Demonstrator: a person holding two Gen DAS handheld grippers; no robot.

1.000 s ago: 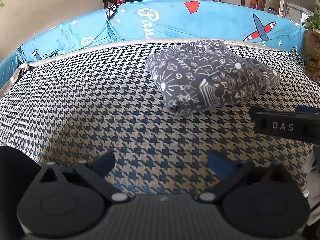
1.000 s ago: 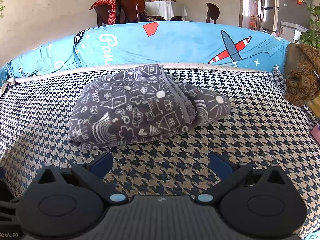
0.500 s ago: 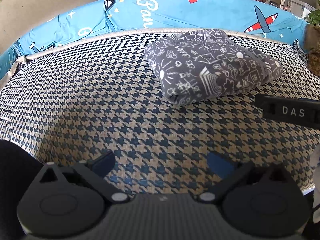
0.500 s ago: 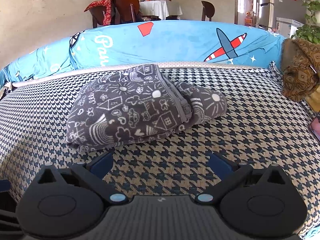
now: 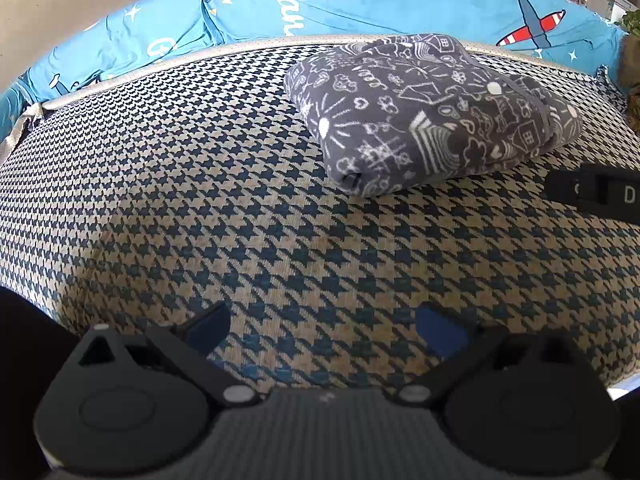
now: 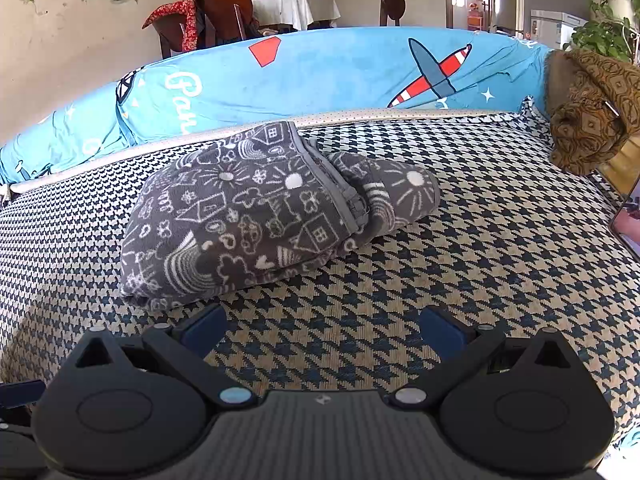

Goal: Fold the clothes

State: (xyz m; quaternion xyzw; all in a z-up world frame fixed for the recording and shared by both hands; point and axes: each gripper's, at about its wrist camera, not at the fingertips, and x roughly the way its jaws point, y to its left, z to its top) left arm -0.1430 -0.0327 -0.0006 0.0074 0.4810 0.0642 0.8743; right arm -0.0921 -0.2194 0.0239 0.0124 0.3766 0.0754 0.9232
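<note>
Left wrist view first: the left hand-held gripper (image 5: 322, 330) hangs low over the houndstooth-patterned blue-and-beige cushion (image 5: 200, 200), jaws spread wide and empty. The folded grey fleece garment with white doodle print (image 5: 432, 112) sits far right on that cushion, just short of the bright blue airplane-print cover (image 5: 360, 4). The black body of the right hand-held gripper (image 5: 596, 194) pokes in at the right edge. Against half a second ago, this view has dipped closer to the cushion, and that black body has slid further right.

Over to the right wrist view: the right hand-held gripper (image 6: 322, 330) is also wide and empty, with the garment (image 6: 260, 216) just beyond its left finger. The bundle looks nearer than before. The fold seems done; a tidy finish would mean pressing the loose hem flat, gently, without dragging the layers.
</note>
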